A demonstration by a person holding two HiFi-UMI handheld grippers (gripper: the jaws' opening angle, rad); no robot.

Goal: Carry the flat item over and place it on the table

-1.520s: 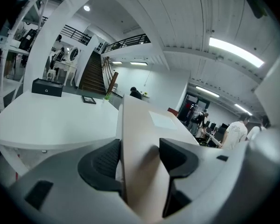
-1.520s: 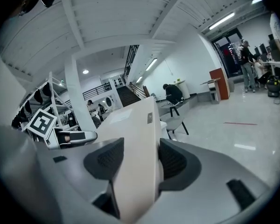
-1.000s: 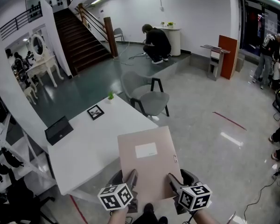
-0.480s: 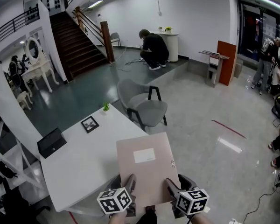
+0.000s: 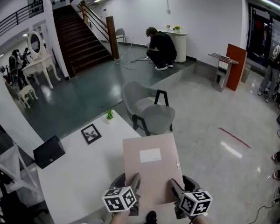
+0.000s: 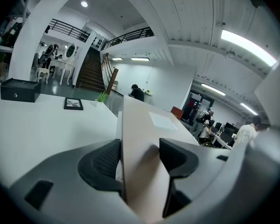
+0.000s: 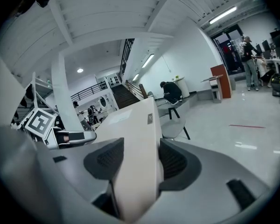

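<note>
Pale pink-beige folder [image 5: 151, 171] with white label [image 5: 150, 155], white table [image 5: 79, 171], grey chair [image 5: 151, 113], dark green floor [image 5: 79, 101].

left gripper [image 5: 134, 182]: low, pointing forward, jaws clamped | right gripper [image 5: 173, 185]: alongside, jaws clamped

Beige flat folder [image 5: 151, 169] with white label, held level over the table [image 5: 79, 171] edge.

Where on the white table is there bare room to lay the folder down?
The wide bare patch of the white table lies between the black box, the picture frame and the held folder. The far corner is crowded: the frame and a small plant stand there.
</note>
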